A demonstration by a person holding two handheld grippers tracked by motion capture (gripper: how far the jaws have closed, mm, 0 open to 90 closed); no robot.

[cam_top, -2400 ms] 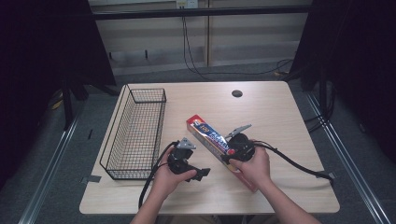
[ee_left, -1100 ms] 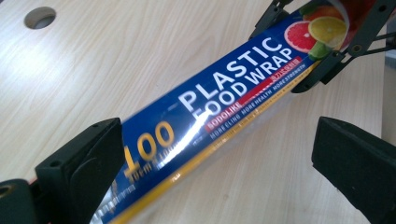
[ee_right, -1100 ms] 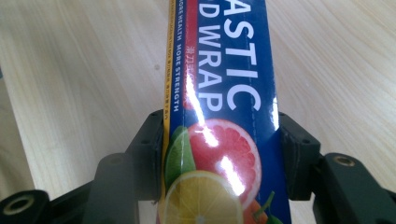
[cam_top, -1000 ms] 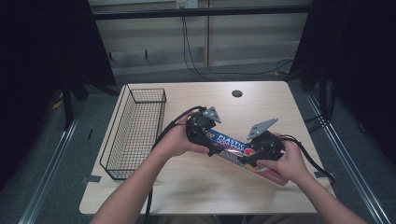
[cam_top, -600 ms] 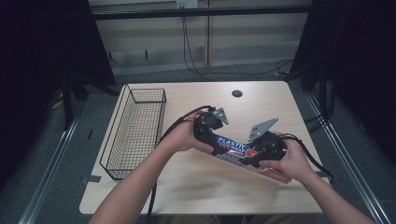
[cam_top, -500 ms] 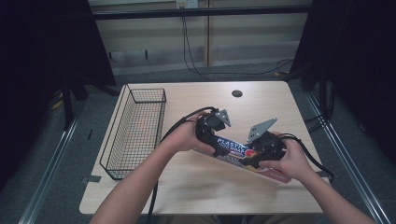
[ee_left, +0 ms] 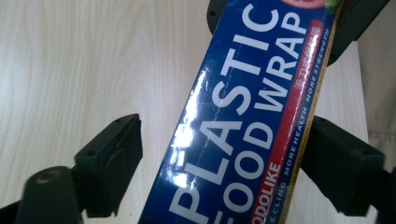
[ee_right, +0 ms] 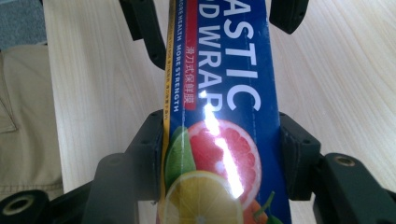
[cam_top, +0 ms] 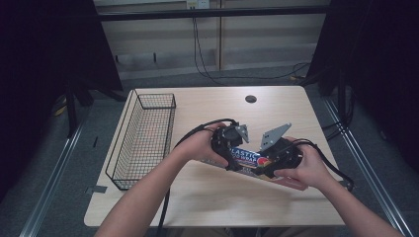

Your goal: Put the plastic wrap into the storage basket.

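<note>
A long blue box of plastic food wrap [cam_top: 247,157] hangs a little above the table between both hands. My right gripper [ee_right: 222,135] is shut on its fruit-printed end [ee_right: 219,154], both pads against the box's sides. My left gripper [ee_left: 226,135] straddles the lettered end [ee_left: 243,121]. Its jaws have just been closing with the box between them. One pad [ee_left: 334,163] meets the box's edge, and the other pad [ee_left: 116,158] stands off with bare table showing in the gap. In the high view the left gripper [cam_top: 228,148] and the right gripper [cam_top: 276,158] face each other along the box.
A black wire basket [cam_top: 143,133] stands along the left side of the wooden table [cam_top: 197,207]. A round cable hole [cam_top: 250,98] sits at the table's far edge. Cables trail from both grippers toward the table's edges.
The box, earlier flat near the front, is now held up at mid-table. In the last second the left gripper slid a little along the box toward the right one.
</note>
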